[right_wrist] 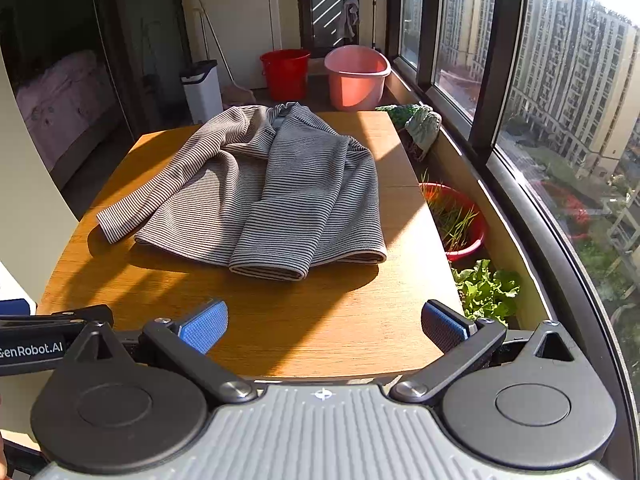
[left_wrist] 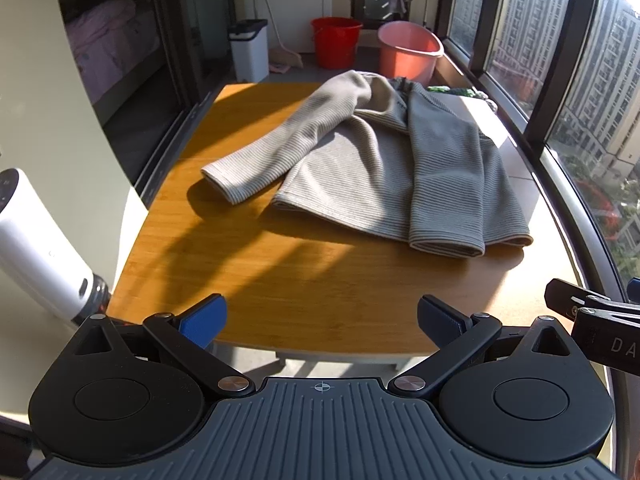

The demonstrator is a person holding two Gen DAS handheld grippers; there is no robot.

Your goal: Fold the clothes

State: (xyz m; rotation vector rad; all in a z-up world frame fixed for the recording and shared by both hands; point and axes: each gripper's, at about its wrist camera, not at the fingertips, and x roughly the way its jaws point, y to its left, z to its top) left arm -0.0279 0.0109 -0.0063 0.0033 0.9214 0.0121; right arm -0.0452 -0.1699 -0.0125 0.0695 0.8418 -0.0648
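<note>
Striped top (right_wrist: 264, 192) lies on table (right_wrist: 340, 320); left gripper (right_wrist: 36, 344) reads "GenRobot.AI".

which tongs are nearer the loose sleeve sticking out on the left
Left. The left tongs face the sleeve from its own side; the right tongs sit further right.

Legible text appears on the grippers only. In the right wrist view, the left gripper's body (right_wrist: 32, 348), at the left edge beside the right gripper, bears white lettering "GenRobot.AI"; its first character is cut by the frame edge. In the left wrist view, the right gripper's body (left_wrist: 608, 344), at the right edge, bears the white letters "DA", with the rest cut off. A dark tag at the shirt collar (right_wrist: 269, 132) has print too small to read.
</note>
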